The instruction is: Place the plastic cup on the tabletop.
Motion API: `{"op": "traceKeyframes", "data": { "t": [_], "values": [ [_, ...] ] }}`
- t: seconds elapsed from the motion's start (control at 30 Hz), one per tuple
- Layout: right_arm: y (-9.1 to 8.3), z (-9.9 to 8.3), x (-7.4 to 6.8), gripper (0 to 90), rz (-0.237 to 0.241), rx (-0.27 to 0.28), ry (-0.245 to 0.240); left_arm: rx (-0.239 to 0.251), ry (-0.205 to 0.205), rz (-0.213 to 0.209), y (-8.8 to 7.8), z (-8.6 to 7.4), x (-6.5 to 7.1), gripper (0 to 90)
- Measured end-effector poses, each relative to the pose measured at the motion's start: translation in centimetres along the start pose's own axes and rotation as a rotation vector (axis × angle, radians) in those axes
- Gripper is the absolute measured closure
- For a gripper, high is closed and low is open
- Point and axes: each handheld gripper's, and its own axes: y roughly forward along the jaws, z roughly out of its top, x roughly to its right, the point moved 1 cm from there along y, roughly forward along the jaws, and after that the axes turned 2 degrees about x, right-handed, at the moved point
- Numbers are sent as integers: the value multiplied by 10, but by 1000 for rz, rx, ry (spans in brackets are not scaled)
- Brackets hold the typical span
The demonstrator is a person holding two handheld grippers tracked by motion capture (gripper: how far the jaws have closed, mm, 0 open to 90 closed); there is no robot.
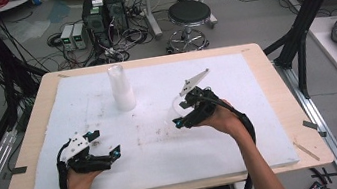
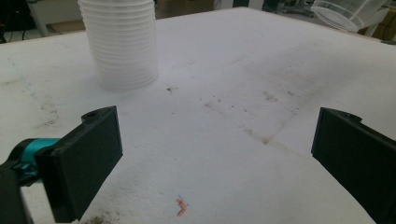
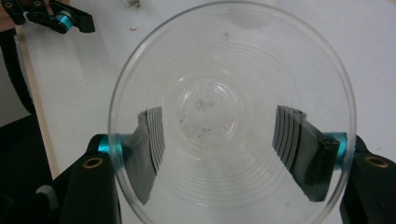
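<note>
fingers: right gripper [image 3: 219, 158] clamped on clear cup [image 3: 231, 93] | left gripper [image 2: 215, 158] spread, empty

Clear ribbed cup [image 3: 231, 112], black claw [image 3: 231, 154] with teal accents, white speckled foam pad [image 1: 163, 140], tan table [image 1: 287, 107].

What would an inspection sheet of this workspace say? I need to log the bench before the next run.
Surface: white foam sheet on a wooden table, stained and speckled.
Job's things: clear cup clamped in the right gripper; stack of cups standing upside down.
Clutter: small orange scrap.
Grippers: left gripper open, empty, beside the sheet's near left part.
Cables: black cable trails along the right forearm.
Surroundings: stool, computer boxes, floor wiring.
</note>
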Motion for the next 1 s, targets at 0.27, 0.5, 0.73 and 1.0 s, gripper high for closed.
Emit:
{"op": "traceKeyframes", "data": {
  "t": [0.27,0.5,0.73,1.0],
  "values": [
    [9,-10,6,342,-13,-4,35,1,6,-4,-1,0,0,18],
    [25,-14,8,342,-22,-53,50,-2,6,-6,0,0,0,17],
    [44,-11,7,342,-50,-125,26,13,0,-12,-2,-1,-1,17],
    [63,-10,4,343,-50,-169,18,16,-4,-15,-2,-1,-1,18]
  ]
}}
